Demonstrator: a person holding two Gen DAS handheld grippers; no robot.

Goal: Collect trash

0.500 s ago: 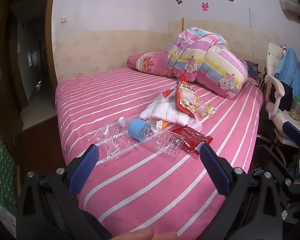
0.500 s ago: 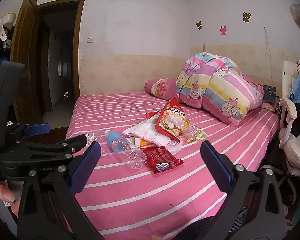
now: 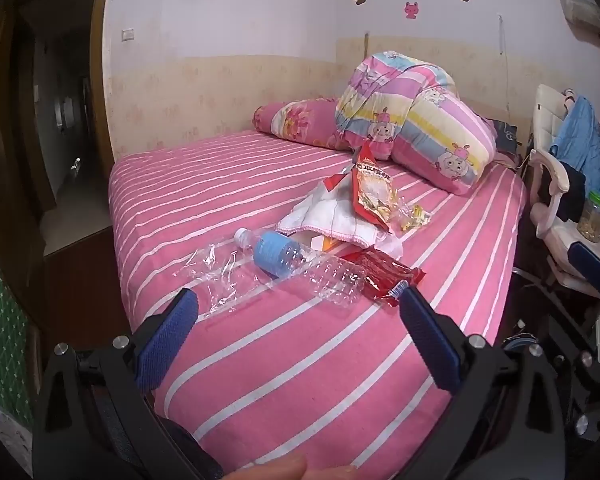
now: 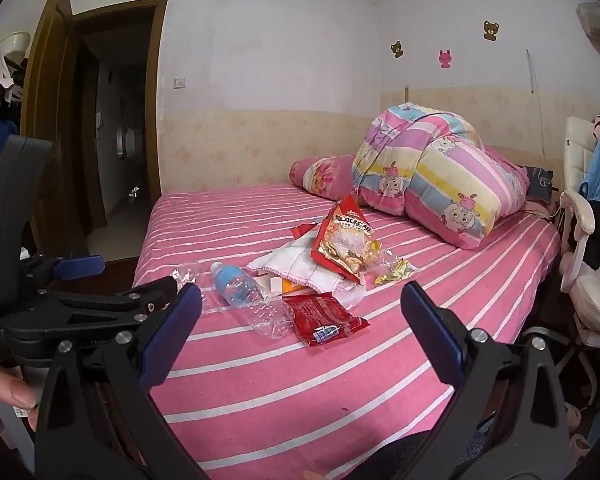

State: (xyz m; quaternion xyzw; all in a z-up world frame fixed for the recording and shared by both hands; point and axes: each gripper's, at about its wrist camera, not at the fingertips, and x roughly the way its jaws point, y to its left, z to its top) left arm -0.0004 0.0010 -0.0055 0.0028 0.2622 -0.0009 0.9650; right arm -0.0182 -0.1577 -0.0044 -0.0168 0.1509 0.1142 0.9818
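Trash lies mid-bed on the pink striped bed [image 3: 300, 380]: a crushed clear bottle [image 3: 300, 264] [image 4: 252, 300] with a blue label, a red wrapper [image 3: 384, 276] [image 4: 324, 318], an orange snack bag [image 3: 374, 192] [image 4: 344, 244] standing on a white cloth [image 3: 328, 220], crumpled clear cellophane [image 3: 220, 276] and a yellow candy wrapper [image 3: 416, 216]. My left gripper [image 3: 298, 300] hovers open just short of the bottle, holding nothing. Beside it my right gripper [image 4: 300, 292] is open too, short of the red wrapper. The left gripper [image 4: 140, 274] also shows at the left of the right wrist view.
A folded striped quilt [image 3: 416, 120] and a pink pillow [image 3: 296, 124] sit at the head of the bed. A white chair [image 3: 552, 184] holding clothes and a jar [image 3: 594, 216] stands close to the bed's right side. An open doorway [image 4: 116, 140] is on the left.
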